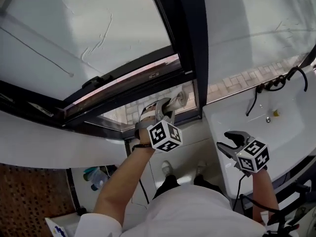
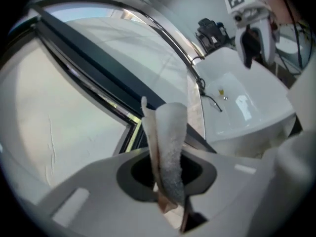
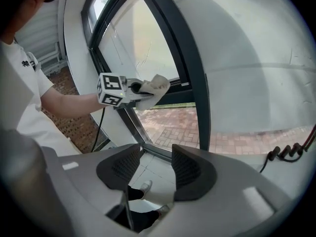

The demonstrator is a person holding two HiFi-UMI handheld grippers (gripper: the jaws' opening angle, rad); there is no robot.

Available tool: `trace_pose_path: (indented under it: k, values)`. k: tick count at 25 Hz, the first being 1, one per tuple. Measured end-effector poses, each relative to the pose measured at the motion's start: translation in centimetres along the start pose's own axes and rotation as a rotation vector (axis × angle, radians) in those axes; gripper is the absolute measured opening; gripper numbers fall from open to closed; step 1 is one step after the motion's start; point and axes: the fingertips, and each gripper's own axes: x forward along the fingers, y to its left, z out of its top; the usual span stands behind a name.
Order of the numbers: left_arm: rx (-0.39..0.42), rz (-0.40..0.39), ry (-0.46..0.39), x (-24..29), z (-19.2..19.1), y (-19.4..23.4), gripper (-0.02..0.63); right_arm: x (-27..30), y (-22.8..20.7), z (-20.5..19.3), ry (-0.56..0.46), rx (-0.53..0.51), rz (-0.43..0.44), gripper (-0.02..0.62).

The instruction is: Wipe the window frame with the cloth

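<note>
At the window frame [image 1: 190,38], one cloth [image 2: 170,142] sits clamped between the left gripper [image 1: 166,107] jaws; the second, right gripper [image 3: 155,169] holds nothing, jaws spread.

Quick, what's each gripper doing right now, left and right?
The left gripper is closed, holding the cloth.
The right gripper is open, with nothing between its jaws.
</note>
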Motion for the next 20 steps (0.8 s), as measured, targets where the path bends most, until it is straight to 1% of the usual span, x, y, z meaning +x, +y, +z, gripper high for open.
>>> trace_pose_path:
  k: [3, 6, 9, 12, 14, 16, 18, 20]
  values:
    - [-0.183, -0.014, -0.031, -4.1, -3.0, -1.6, 0.092, 1.8, 0.4, 0.7, 0.013, -0.045, 0.024, 0.202]
    - [-0.34, -0.003, -0.062, -9.1, -7.0, -2.0, 0.092, 3.2, 2.4, 2.2, 0.0, -0.08, 0.043, 0.202]
    - [-0.46, 0.051, -0.087, -14.7, -11.8, -1.0, 0.092, 4.7, 5.6, 3.8, -0.019, -0.11, 0.054, 0.202]
    - [-0.588, 0.116, -0.099, -20.8, -17.0, 0.6, 0.092, 6.0, 9.3, 6.3, -0.048, -0.151, 0.06, 0.202]
    - [-0.639, 0.148, -0.104, -25.0, -19.9, 1.1, 0.092, 6.1, 11.6, 8.0, -0.079, -0.163, 0.044, 0.202]
    - [-0.662, 0.173, -0.112, -28.7, -22.4, 1.4, 0.092, 5.5, 13.4, 9.6, -0.124, -0.164, 0.003, 0.202]
    - [-0.695, 0.186, -0.12, -32.0, -24.6, 1.6, 0.092, 4.8, 15.5, 11.1, -0.167, -0.18, -0.039, 0.202]
    - [-0.726, 0.191, -0.13, -35.1, -27.0, 1.1, 0.092, 4.4, 18.5, 11.7, -0.194, -0.201, -0.06, 0.202]
